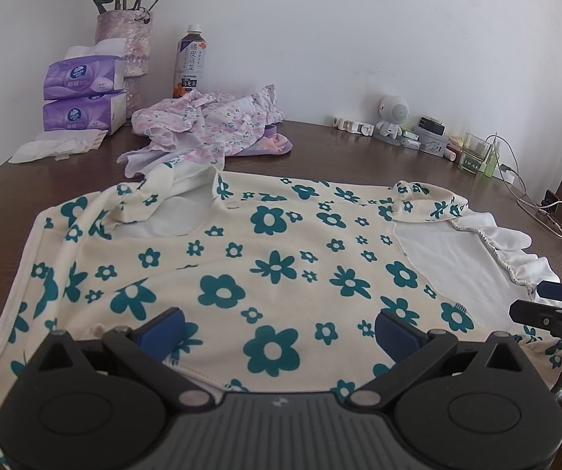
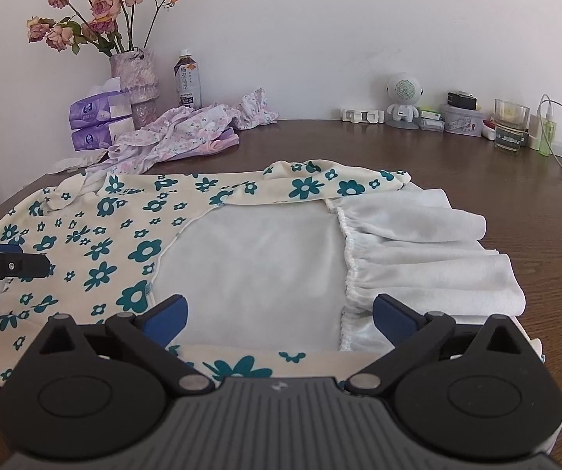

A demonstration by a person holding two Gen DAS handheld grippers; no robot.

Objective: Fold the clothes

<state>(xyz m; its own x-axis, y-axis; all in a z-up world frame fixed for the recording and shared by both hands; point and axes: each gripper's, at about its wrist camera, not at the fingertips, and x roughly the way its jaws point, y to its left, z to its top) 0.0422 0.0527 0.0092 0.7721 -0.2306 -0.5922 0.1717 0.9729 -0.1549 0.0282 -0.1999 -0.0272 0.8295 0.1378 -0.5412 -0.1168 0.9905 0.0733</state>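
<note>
**Handling the Flower-Print Garment: Grip Points and Gripper Position**

The cream cotton garment with teal flower print and white ruffled trim [image 1: 265, 258] lies spread flat across the dark brown wooden table [image 1: 339, 149], occupying most of the near half of the surface. Its white lining panel and gathered ruffle [image 2: 418, 243] sit toward the right side.

Handling judgement: the fabric appears thin, soft and light. It will drape and sag when lifted, and offers no stiffness. It is not fragile. On the smooth tabletop it is likely to slide, so a lift, not a drag, is advisable. The best holds are the stitched hem along the near edge and the seam at the gathered ruffle, where the layers are thicker and a pinch is less likely to slip.

The left gripper [image 1: 279, 325] has its blue-padded jaws spread wide, holding nothing, directly above the printed near portion of the garment. The right gripper [image 2: 279, 313] is likewise spread wide and empty, positioned over the white lining panel near the printed hem band. Both stand just beside the near edge; contact with the cloth cannot be determined.

A second pink floral garment [image 1: 210, 121] lies crumpled at the far side, well apart from both grippers.
</note>
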